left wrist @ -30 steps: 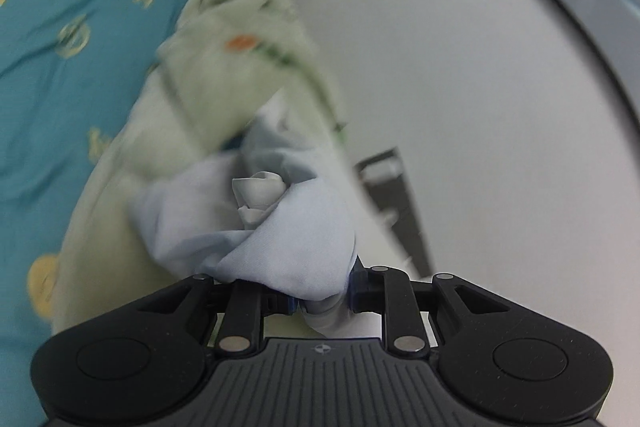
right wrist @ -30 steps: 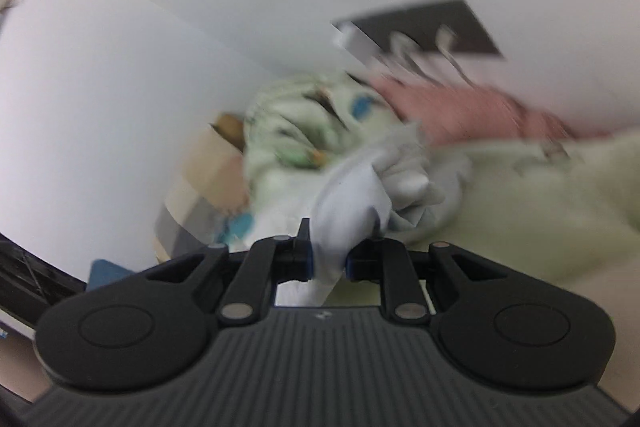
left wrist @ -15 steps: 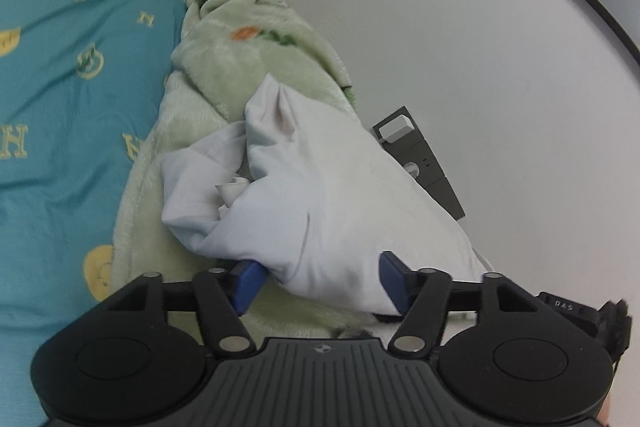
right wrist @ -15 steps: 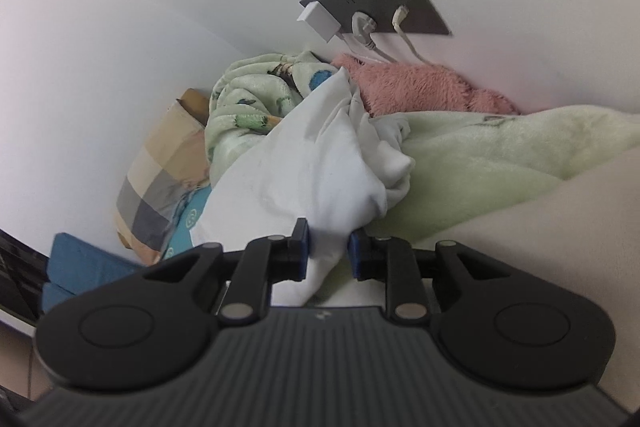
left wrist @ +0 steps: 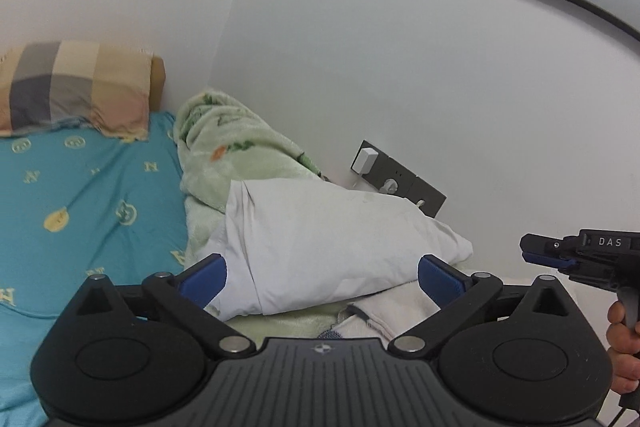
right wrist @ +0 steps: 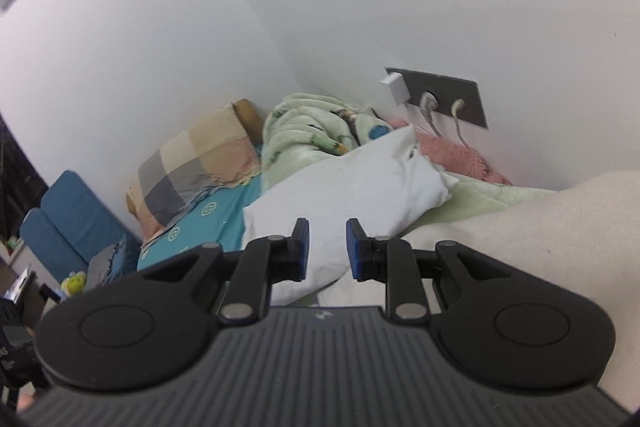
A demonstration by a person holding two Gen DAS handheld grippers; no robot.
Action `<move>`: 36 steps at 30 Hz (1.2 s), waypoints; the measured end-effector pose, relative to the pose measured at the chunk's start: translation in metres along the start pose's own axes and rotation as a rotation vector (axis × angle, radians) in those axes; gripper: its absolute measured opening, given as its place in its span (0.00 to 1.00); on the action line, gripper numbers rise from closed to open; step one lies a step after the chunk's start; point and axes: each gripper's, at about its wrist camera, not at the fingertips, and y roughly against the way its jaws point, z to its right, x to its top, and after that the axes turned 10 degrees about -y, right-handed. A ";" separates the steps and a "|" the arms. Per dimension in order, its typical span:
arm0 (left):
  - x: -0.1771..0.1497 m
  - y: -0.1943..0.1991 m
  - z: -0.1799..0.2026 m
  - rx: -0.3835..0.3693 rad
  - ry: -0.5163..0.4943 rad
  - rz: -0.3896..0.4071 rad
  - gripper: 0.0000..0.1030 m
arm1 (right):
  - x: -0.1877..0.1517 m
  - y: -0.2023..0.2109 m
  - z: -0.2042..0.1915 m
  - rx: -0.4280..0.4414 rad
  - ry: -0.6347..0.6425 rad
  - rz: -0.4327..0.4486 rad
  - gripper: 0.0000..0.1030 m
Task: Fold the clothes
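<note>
Your left gripper [left wrist: 322, 277] stands with its jaws spread wide and empty, and your right gripper [right wrist: 327, 249] is parted by a narrow gap with nothing in it; the white garment [left wrist: 328, 243] lies just ahead of both as a compact bundle on the green blanket [left wrist: 236, 151], below the wall socket panel [left wrist: 404, 183] farther off. If it needs tidying, I judge you should press its loose corner flat rather than pinch and lift, so the layers do not spill. A second ago both claws were clamped on bunched cloth held up; half a second ago the left had let go and the right was barely parted on it.
</note>
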 end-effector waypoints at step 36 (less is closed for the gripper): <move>-0.079 0.156 0.067 0.269 -0.205 0.122 1.00 | -0.145 0.093 -0.077 -0.054 0.433 0.250 0.87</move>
